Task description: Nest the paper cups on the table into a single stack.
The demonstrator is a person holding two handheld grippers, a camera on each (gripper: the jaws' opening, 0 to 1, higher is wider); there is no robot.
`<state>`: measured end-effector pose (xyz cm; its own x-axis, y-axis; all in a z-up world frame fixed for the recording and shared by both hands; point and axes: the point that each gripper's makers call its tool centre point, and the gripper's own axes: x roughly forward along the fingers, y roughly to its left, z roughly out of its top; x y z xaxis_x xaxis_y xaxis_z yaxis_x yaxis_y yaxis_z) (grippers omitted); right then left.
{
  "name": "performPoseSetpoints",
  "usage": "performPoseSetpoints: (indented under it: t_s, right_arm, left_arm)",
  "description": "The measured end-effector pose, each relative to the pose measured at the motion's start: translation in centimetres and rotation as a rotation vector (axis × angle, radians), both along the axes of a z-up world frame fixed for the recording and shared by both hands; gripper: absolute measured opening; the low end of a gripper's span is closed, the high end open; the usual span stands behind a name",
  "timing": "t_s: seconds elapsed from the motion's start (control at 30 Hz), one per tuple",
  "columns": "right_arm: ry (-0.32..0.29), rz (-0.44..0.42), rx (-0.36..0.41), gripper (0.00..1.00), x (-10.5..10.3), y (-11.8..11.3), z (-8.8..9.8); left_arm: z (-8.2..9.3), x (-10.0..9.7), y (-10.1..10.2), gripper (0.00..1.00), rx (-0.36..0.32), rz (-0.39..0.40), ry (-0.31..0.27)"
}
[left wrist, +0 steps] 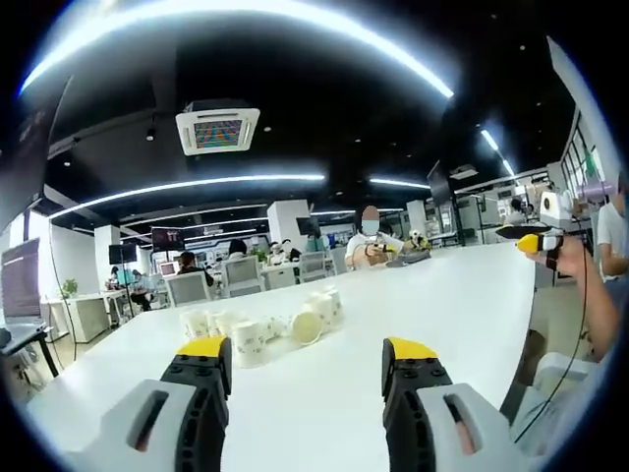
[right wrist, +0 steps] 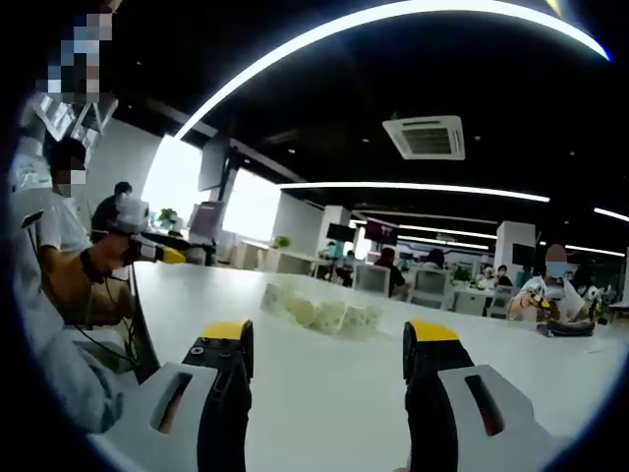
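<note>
Several white paper cups (left wrist: pixel 263 328) with small printed patterns lie and stand in a loose cluster on the white table (left wrist: pixel 413 305), some tipped on their sides. My left gripper (left wrist: pixel 307 356) is open, its yellow-tipped jaws wide apart, a short way in front of the cluster and to its right. In the right gripper view the same cups (right wrist: pixel 324 313) lie further off on the table (right wrist: pixel 324 393), ahead and slightly left. My right gripper (right wrist: pixel 329 339) is open with nothing between its jaws.
Another person holds a yellow-tipped gripper (left wrist: pixel 536 241) at the table's right edge, also seen as a gripper (right wrist: pixel 162 253) at the left. A seated person (left wrist: pixel 371 246) works at the table's far end. Office chairs (left wrist: pixel 241 277) and desks stand behind.
</note>
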<state>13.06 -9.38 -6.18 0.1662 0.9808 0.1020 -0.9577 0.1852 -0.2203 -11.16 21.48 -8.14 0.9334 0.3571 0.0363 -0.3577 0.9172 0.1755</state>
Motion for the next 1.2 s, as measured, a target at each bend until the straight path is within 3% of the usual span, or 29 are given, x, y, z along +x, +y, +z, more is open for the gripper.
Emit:
performPoseSetpoints:
  t_s: [0.3, 0.57, 1.2]
  right_arm:
    - [-0.009, -0.028, 0.012, 0.63, 0.8, -0.8, 0.3]
    - [-0.016, -0.035, 0.023, 0.61, 1.0, -1.1, 0.5]
    - [-0.028, -0.046, 0.029, 0.6, 1.1, -1.4, 0.7]
  left_arm:
    - [-0.6, 1.0, 0.8, 0.65, 0.026, -0.005, -0.003]
    - [-1.7, 1.7, 2.5, 0.65, 0.007, 0.005, 0.019]
    - [-1.4, 3.8, 5.2, 0.65, -0.011, 0.0, 0.032]
